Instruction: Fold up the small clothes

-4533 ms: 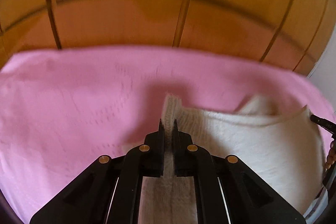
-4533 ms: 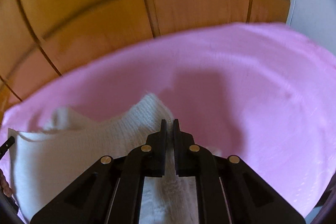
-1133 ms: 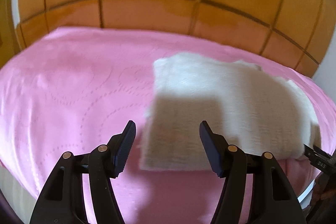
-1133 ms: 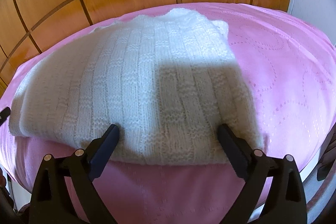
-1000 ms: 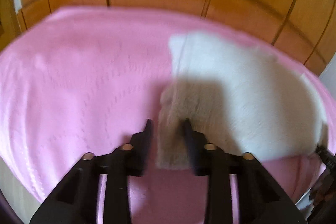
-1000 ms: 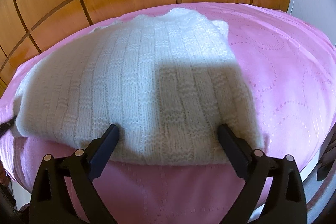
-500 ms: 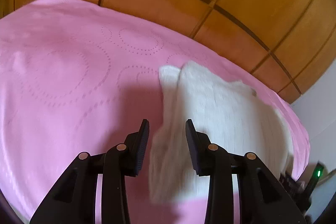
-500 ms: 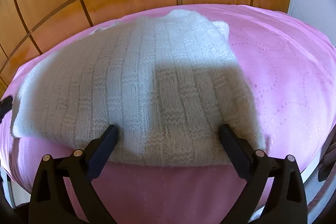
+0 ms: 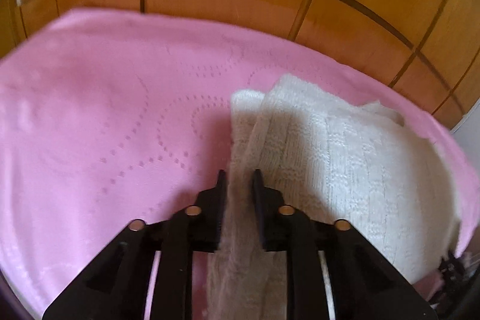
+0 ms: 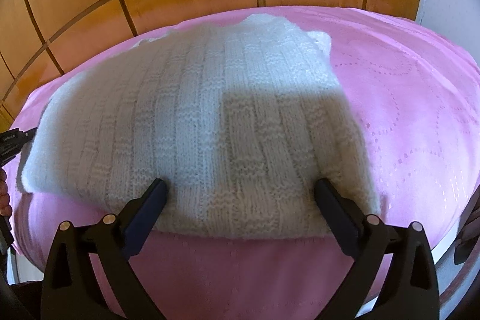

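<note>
My left gripper [image 9: 238, 180] has just been closing its fingers, pinching the near edge of the white knit garment [image 10: 195, 122] on the pink cloth [image 9: 105, 116]. My right gripper [image 10: 240, 194] fingers stand spread, straddling its hem. Risk: thick knit slipping out, collapsing the fold.

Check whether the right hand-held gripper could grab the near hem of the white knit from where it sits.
Probably yes: the right hand-held gripper stands open, fingers resting on the white knit just behind its near hem, and nothing lies between them.
</note>
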